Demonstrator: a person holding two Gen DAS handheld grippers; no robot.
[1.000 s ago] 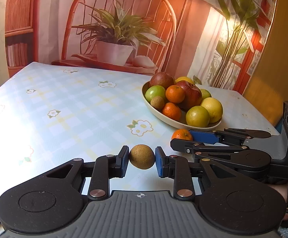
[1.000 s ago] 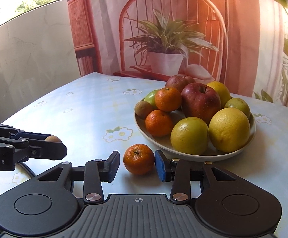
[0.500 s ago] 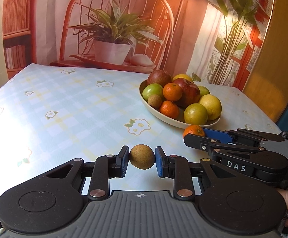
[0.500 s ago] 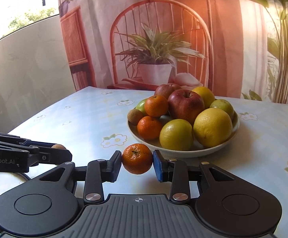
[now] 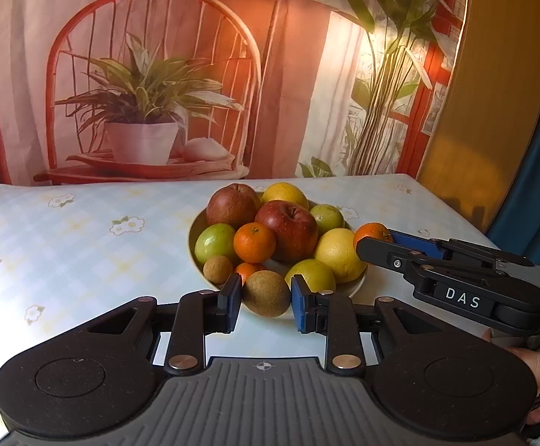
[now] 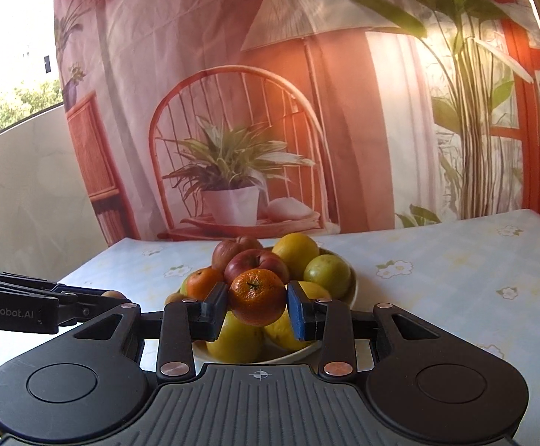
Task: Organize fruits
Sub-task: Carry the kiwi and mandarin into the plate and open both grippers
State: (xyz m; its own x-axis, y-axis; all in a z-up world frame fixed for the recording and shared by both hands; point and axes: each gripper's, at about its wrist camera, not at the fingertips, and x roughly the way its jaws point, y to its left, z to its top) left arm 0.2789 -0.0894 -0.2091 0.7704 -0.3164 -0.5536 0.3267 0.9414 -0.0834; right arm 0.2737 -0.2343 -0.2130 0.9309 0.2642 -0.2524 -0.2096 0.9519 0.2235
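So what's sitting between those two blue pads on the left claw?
A round brown fruit, pinched between the left gripper's pads just short of the fruit bowl; the left wrist view shows it.

Bowl of fruit on the table, with two held fruits in front of it

The bowl (image 5: 355,287) sits on the table (image 5: 84,260), in front of the backdrop (image 5: 158,74) that hangs behind the table's far edge. In the bowl the fruits are piled, two apples (image 5: 286,231) toward the back. The left gripper (image 5: 264,296) grips a kiwi (image 5: 265,293) at the bowl's near rim. The right gripper (image 6: 257,303), to its right, clamps a mandarin (image 6: 257,296) at the bowl's right side.
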